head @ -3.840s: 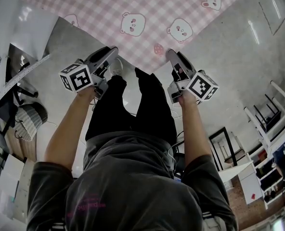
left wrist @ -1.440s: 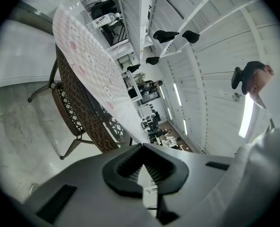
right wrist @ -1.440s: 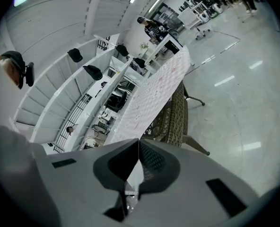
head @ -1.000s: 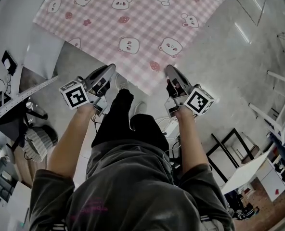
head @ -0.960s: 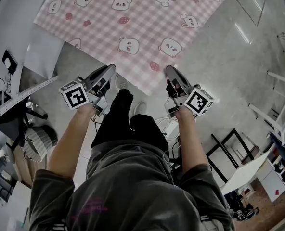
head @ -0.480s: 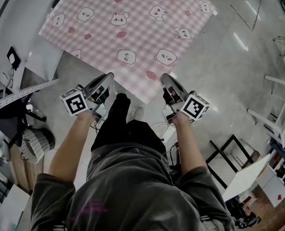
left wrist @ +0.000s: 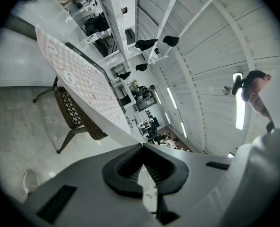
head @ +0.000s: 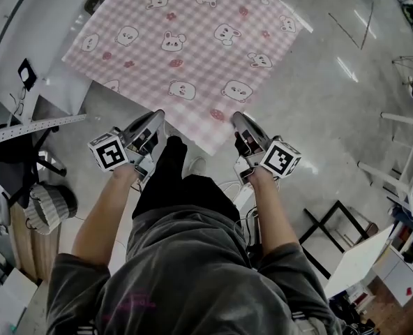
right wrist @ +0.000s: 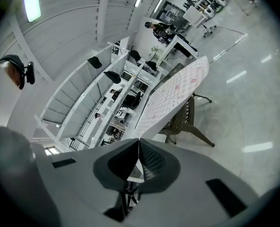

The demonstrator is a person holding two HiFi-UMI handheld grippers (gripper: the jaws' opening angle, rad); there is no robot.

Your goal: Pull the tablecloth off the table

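Tablecloth (head: pixel 192 47) taut, clamped by left tongs (head: pixel 157 115), right tongs (head: pixel 235 117)

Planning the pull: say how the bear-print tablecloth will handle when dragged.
Probably thin and floppy: the tablecloth spans flat only because the left hand-held gripper and right hand-held gripper pull it taut. Likely slides easily; its top looks bare.
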